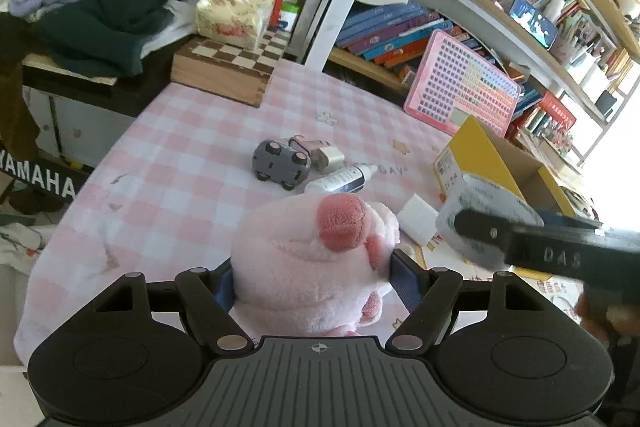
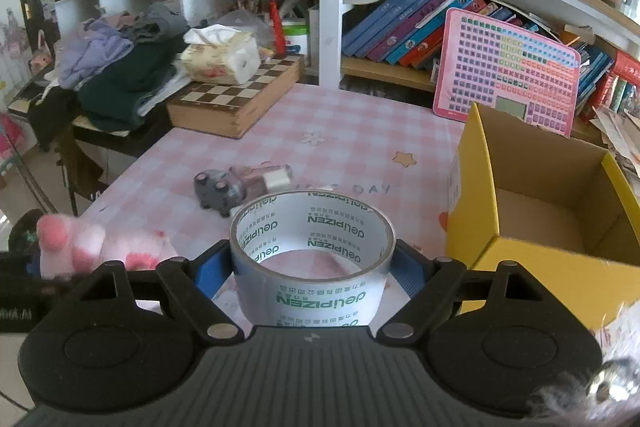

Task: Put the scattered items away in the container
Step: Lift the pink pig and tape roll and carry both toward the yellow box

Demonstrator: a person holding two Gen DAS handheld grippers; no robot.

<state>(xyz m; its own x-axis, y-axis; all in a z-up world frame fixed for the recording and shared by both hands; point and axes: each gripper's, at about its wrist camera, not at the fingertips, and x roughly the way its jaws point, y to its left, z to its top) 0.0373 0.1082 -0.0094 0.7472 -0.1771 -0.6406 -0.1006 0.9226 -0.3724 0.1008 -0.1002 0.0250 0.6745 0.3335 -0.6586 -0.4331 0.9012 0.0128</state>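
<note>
My left claw [image 1: 316,279] grips the pink plush toy [image 1: 312,267], pads pressed into both its sides, left of the yellow box [image 2: 532,227]. My right claw [image 2: 312,267] holds the tape roll [image 2: 312,255] across its width, just beside the box's open mouth. Grey toy car [image 1: 280,163] and white bottle [image 1: 340,179] lie on the checked cloth [image 1: 192,155], left of the box.

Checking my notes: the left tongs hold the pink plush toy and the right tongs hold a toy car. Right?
Not quite. The right tongs hold a roll of tape, as the right wrist view shows; the toy car lies on the table. The left tongs do hold the pink plush toy.
</note>
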